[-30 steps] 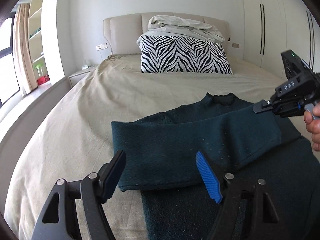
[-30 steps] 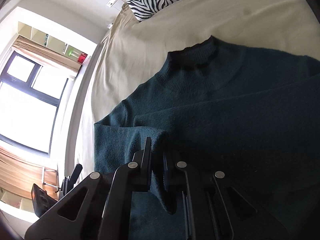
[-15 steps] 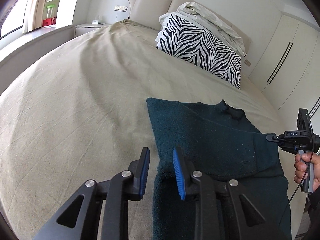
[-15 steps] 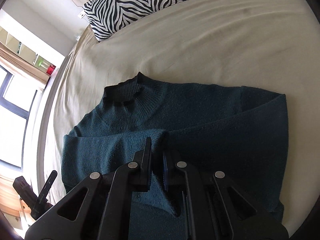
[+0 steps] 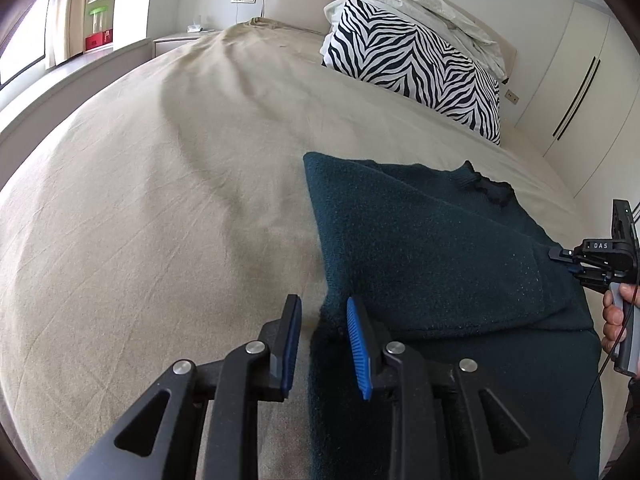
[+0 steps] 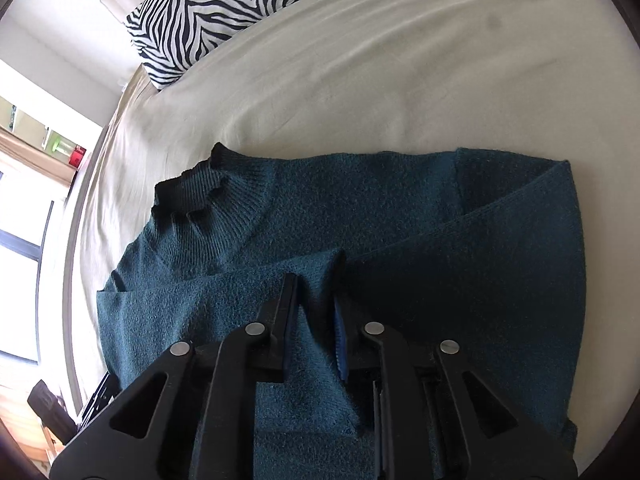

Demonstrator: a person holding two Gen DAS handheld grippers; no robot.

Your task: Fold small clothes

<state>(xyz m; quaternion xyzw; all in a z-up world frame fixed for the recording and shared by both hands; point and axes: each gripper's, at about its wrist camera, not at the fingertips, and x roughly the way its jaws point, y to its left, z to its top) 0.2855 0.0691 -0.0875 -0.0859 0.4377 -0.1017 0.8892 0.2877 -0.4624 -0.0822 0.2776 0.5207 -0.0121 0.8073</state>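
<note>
A dark teal knit sweater [image 5: 424, 248] lies flat on the beige bed, collar toward the headboard, both sleeves folded across the chest. It also shows in the right wrist view [image 6: 360, 216]. My left gripper [image 5: 322, 312] sits at the sweater's left edge with its jaws narrowly apart around the edge of the cloth. My right gripper [image 6: 316, 292] is shut on the cuff of the left sleeve, which lies across the chest. The right gripper also shows in the left wrist view [image 5: 560, 258], at the sweater's right side.
A zebra-striped pillow [image 5: 412, 68] and a crumpled pale duvet [image 5: 432, 4] lie at the headboard. The beige sheet [image 5: 160, 200] spreads wide to the left. A nightstand [image 5: 176, 40] and window stand at far left, wardrobe doors [image 5: 580, 80] at right.
My left gripper swung from over the folded sleeve to the sweater's left edge and narrowed its jaws. My right gripper kept the sleeve cuff and carried it over the chest.
</note>
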